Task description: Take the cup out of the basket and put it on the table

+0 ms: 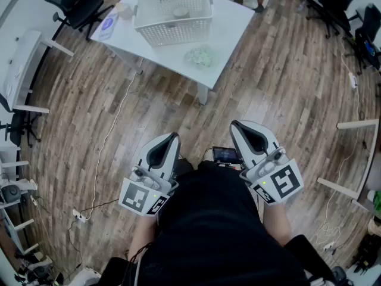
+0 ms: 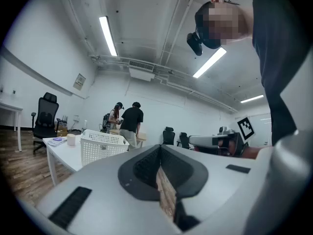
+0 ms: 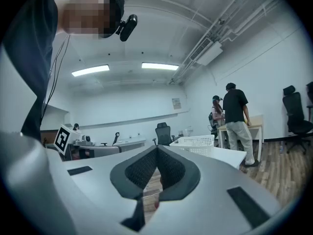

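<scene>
A white mesh basket (image 1: pixel 174 15) stands on the white table (image 1: pixel 232 22) at the top of the head view, and a pale round cup (image 1: pixel 180 11) shows inside it. The basket (image 2: pixel 100 148) also shows far off in the left gripper view and, as the basket (image 3: pixel 193 142), in the right gripper view. Both grippers are held close to the person's body, well short of the table. My left gripper (image 1: pixel 173 137) (image 2: pixel 159 150) has its jaws together with nothing between them. My right gripper (image 1: pixel 235 126) (image 3: pixel 157 152) is likewise shut and empty.
On the table lie a pale green crumpled thing (image 1: pixel 199 56), a flat white pack (image 1: pixel 108 25) and a small beige cup (image 1: pixel 124 9). Wood floor with a white cable (image 1: pixel 110 136) lies between me and the table. Office chairs (image 1: pixel 77 2) stand around. Two people (image 2: pixel 128 123) stand at a far desk.
</scene>
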The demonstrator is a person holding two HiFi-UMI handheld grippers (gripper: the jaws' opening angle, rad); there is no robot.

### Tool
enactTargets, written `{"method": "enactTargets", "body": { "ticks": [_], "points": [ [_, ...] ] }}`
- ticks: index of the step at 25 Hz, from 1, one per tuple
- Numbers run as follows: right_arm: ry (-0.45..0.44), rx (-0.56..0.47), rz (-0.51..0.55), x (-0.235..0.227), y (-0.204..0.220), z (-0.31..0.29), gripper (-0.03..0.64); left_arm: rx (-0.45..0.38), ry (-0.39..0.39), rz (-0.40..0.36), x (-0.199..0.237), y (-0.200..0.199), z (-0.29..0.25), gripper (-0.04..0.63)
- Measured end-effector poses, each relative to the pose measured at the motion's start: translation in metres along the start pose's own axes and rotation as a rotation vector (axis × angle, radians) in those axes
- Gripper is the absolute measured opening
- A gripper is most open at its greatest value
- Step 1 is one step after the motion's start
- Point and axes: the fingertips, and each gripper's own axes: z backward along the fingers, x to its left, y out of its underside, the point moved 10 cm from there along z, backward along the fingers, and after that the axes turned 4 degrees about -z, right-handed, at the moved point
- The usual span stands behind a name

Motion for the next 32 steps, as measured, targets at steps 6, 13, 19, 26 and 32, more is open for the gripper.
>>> {"method": "enactTargets", "body": {
  "ticks": [6,13,19,26,32],
  "points": [
    [-0.007,-0.011,-0.065,0.002,0.01,0.007,0.025,0.016,-0.018,0.014,-0.009,0.009,0.014,0.011],
    [-0.063,0.07,-0.103,0.02,0.024,-0.013,0.026,0.056,-0.006,0.009,0.003,0.013,0.022,0.011],
    [-0.054,0.149,-0.052,0.022,0.025,-0.051,0.026,0.116,0.117,-0.027,0.038,0.014,0.0,0.011],
    [-0.032,0.076,-0.052,0.007,-0.003,-0.117,0.026,0.058,0.181,-0.014,0.104,0.004,-0.019,0.011],
    [-0.01,0.046,-0.033,0.004,-0.017,-0.183,0.026,0.01,0.173,-0.06,0.16,-0.007,-0.029,0.009]
  ]
}}
